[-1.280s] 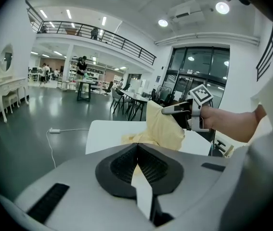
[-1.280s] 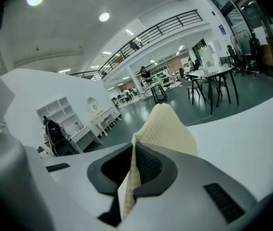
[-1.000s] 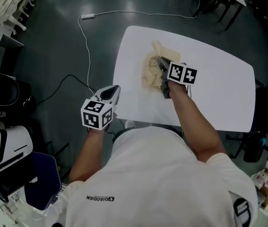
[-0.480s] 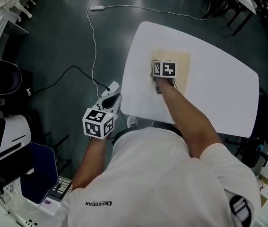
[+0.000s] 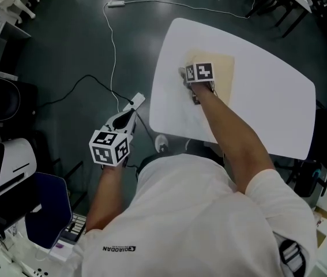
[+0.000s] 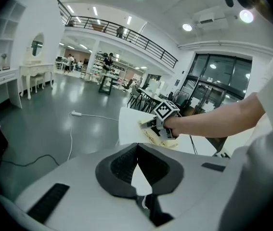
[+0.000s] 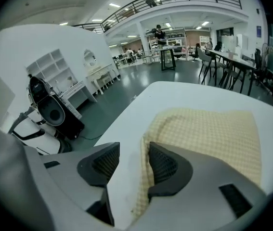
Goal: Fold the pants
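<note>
Toward the far left corner of the tabletop point(image 5: 267, 114), the head view shows one pair of cream pants point(image 5: 222, 74) lying as a flat folded rectangle, with the right gripper point(image 5: 189, 73) down at the cloth's left edge. The left gripper point(image 5: 135, 101) hangs off the tabletop's left edge, over the floor where one white cable point(image 5: 115, 4) trails. From the left gripper view, that claw's jaws are pressed together on nothing, and beyond them stand the one table, the pants and the other claw, well apart from it. From the right gripper view, the jaws stand spread, having just been opening; the folded edge of the pants lies between them on the tabletop, loose, with neither pad pinching it. The step in hand looks like letting go of a fold just laid down, and the task seems near its end. The next move calls for lifting the right gripper straight clear so the edge is not dragged; any further fold would need the left gripper brought in over the table. Two grippers, one garment
</note>
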